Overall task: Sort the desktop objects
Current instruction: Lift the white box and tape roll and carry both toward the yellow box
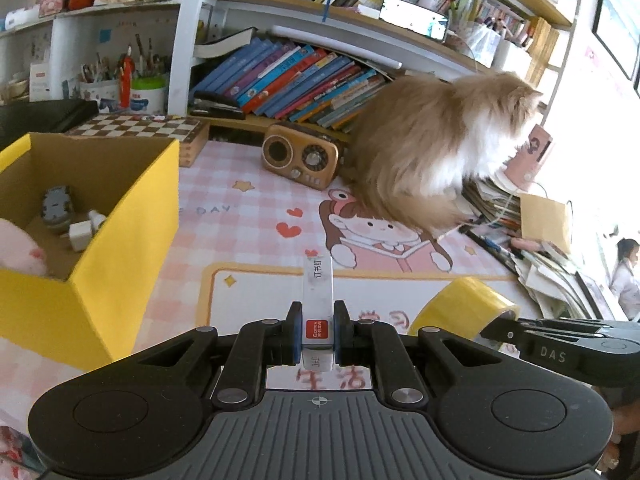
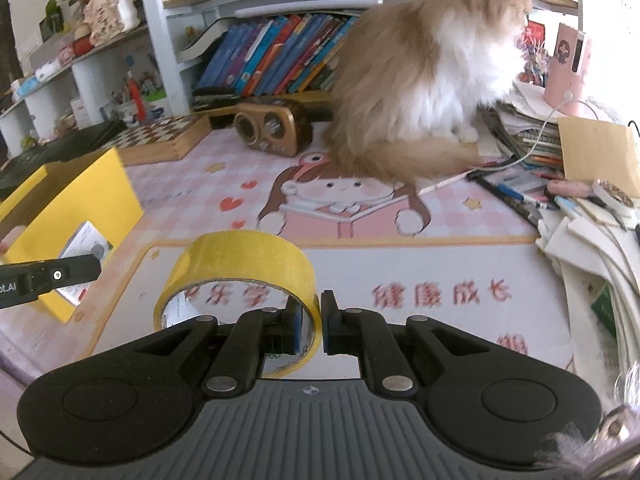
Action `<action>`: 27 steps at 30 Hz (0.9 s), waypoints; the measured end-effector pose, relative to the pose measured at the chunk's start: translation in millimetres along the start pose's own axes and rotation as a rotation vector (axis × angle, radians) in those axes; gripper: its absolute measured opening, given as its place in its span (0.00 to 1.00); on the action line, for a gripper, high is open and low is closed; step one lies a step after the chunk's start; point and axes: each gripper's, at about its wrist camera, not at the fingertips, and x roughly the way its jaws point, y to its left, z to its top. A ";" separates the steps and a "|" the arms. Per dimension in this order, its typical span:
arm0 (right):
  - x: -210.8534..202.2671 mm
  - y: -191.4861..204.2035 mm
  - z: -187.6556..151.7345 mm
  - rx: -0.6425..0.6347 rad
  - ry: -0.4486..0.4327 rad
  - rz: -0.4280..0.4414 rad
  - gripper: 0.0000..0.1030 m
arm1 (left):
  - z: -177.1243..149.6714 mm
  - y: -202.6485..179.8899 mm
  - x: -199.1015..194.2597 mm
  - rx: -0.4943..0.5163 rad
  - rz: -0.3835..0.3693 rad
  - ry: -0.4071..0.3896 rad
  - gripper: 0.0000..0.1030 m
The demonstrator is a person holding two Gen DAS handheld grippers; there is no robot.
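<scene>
My left gripper (image 1: pixel 317 334) is shut on a small white staple box (image 1: pixel 318 300) with a red label, held above the pink desk mat (image 1: pixel 248 236). My right gripper (image 2: pixel 310 330) is shut on the wall of a yellow tape roll (image 2: pixel 240 264), one finger inside the ring and one outside. The roll also shows in the left wrist view (image 1: pixel 464 308) at the right. An open yellow box (image 1: pixel 116 248) stands at the left with a charger plug (image 1: pixel 84 232), a grey object and something pink inside. It shows in the right wrist view (image 2: pixel 80 200) too.
A fluffy orange and white cat (image 1: pixel 436 148) sits on the mat at the back right. A brown retro radio (image 1: pixel 300 160), a chessboard box (image 1: pixel 140 128) and shelves of books (image 1: pixel 288 76) stand behind. Piled papers, pens and a pink speaker (image 2: pixel 568 64) crowd the right edge.
</scene>
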 end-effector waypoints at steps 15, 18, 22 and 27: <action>-42.3 58.9 -38.7 0.001 0.000 -0.043 0.08 | -30.6 35.4 -50.7 0.006 -0.067 0.005 0.13; -50.5 71.8 -47.3 0.002 0.001 -0.052 0.08 | -35.7 43.4 -60.9 0.009 -0.078 0.008 0.13; -60.4 89.8 -57.8 0.007 0.001 -0.057 0.08 | -41.3 54.7 -74.9 0.016 -0.090 0.011 0.13; -71.5 112.3 -71.2 0.013 -0.002 -0.059 0.08 | -50.2 70.1 -92.1 0.018 -0.095 0.020 0.13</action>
